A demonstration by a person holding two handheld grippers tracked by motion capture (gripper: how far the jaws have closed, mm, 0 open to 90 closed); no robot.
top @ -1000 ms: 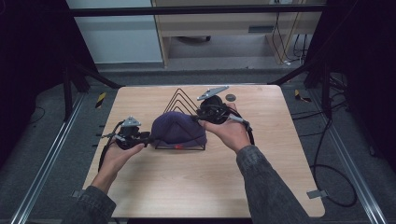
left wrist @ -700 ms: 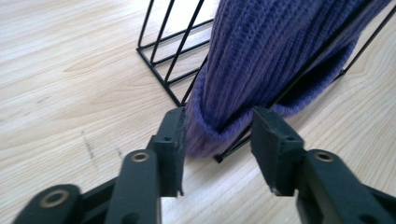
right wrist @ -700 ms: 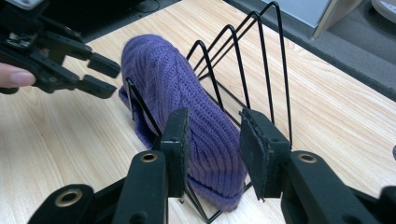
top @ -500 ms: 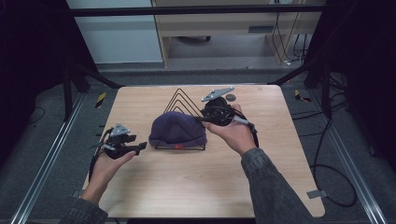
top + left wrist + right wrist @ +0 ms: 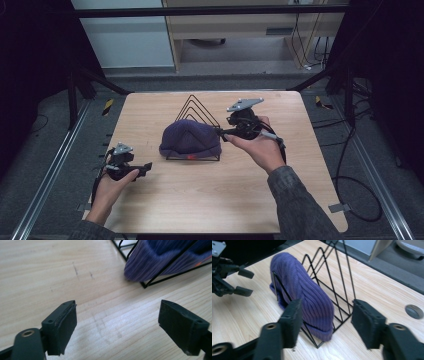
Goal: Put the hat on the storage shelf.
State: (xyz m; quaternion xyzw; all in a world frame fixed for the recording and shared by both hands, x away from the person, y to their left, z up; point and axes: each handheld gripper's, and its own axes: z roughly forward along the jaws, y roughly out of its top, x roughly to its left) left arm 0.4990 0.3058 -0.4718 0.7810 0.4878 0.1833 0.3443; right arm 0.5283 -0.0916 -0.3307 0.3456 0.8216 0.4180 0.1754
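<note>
- Left gripper (image 5: 141, 167) is now pulled well back from the purple knit beanie (image 5: 190, 137); a second ago it was touching the beanie's near-left edge, half a second ago already partway out.
- Left jaws are spread wide, nothing between them; bare wooden table (image 5: 50, 270) is seen under them in the left gripper view. The beanie (image 5: 160, 262) sits ahead of the jaws and off toward the right-hand jaw, well apart.
- Right gripper (image 5: 223, 134) is also backed off slightly: earlier it was at the beanie's far-right side, now it is just beside it, not touching as far as can be told.
- Right jaws are wide open and empty in the right gripper view; the beanie (image 5: 307, 297) lies straight ahead between their lines, farther out.
- Beanie is left standing on edge in the front slot of the black wire rack (image 5: 200, 111), front wire (image 5: 287, 297) crossing its face, brim (image 5: 322, 333) at the base.
- Judgement: both releases read as placement done; beanie appears to hold in the rack unaided. Remaining move is probably just retracting both tools.
</note>
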